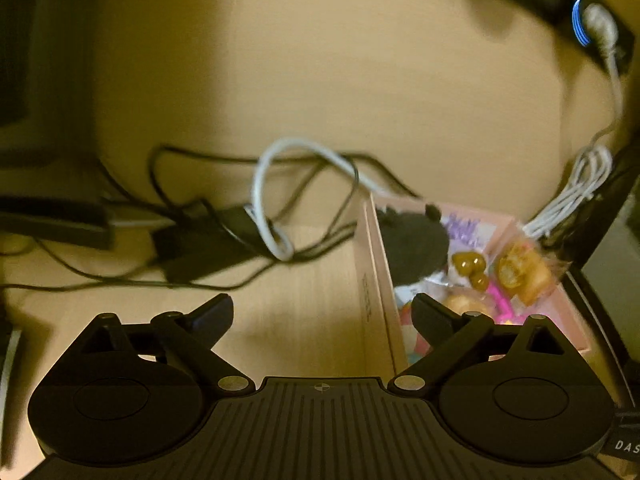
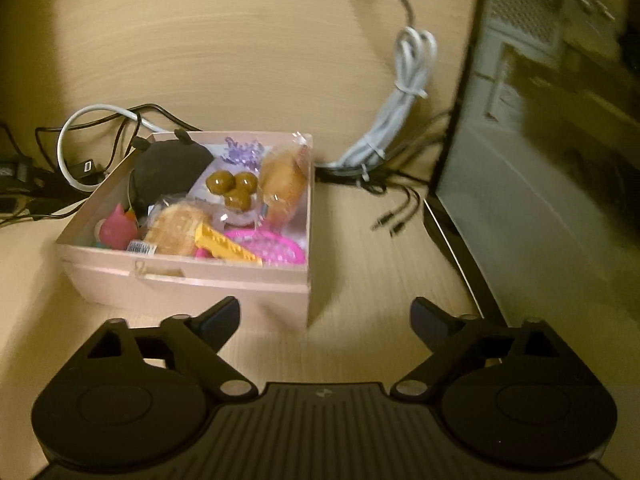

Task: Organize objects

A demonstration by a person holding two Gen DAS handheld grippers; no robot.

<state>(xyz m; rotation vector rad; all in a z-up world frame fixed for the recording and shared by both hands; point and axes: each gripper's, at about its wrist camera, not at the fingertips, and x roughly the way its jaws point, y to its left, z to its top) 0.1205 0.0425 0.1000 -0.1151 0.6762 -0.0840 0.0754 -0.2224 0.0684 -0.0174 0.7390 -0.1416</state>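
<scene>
Right wrist view gives us the clearest look: our right gripper (image 2: pixel 324 316) hangs over the pale wooden desk (image 2: pixel 240 52) with its jaws spread wide and nothing between them. Just beyond its left finger sits the pink box (image 2: pixel 192 280), open at the top and full. Inside we can make out a black plush toy (image 2: pixel 168 172) at the far left corner, a purple crystal-like piece (image 2: pixel 242 152) at the back, a cluster of brown balls (image 2: pixel 234 188) in the middle, a wrapped bun (image 2: pixel 282 184) against the right wall, a round waffle-like cake in wrap (image 2: pixel 176 230), a yellow comb-like toy (image 2: pixel 224 246), a pink round brush (image 2: pixel 272 246) and a small pink cat-shaped figure (image 2: pixel 118 230) at the near left. A bundled white cable (image 2: pixel 400 112) lies to the right of the box, near the dark monitor (image 2: pixel 540 160); a white loop of cord (image 2: pixel 80 140) and black wires lie behind the box on the left.

From the left wrist view, our left gripper (image 1: pixel 322 314) also stands wide open and empty. The same pink box (image 1: pixel 378 280) lies to its right, with the right finger in front of the box's contents; we cannot tell whether it touches anything. Black cables and an adapter (image 1: pixel 200 240) sprawl on the desk ahead, rather blurred
</scene>
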